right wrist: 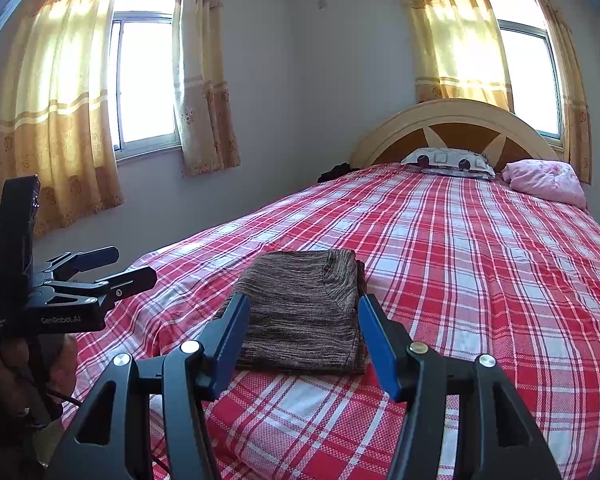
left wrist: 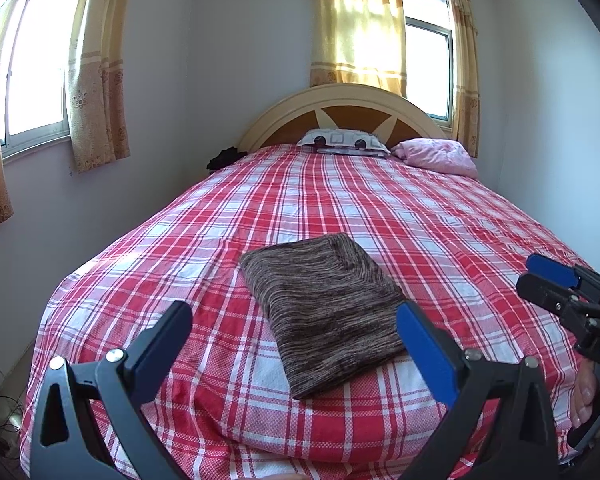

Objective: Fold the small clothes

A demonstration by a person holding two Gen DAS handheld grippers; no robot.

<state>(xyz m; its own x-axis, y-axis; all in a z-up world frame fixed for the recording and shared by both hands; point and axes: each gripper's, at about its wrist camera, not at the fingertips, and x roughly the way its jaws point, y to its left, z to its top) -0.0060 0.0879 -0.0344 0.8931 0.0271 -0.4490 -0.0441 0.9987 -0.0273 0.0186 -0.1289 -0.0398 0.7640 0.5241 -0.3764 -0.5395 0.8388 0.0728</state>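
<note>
Brown marled knit, the small garment (left wrist: 324, 312) is lying folded into a neat rectangle on the plaid bedspread (left wrist: 440, 216), near the bed's foot. Both the left gripper (left wrist: 294, 334) and right gripper (right wrist: 304, 330) are hovering just short of it, jaws parted and holding nothing. Probably finishing: pressing edges flat gently is keeping the stack square.

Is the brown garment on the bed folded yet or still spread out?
Folded. The brown garment lies as a compact rectangle on the plaid bedspread, stacked layers showing at its edge. Neither gripper touches it.
</note>
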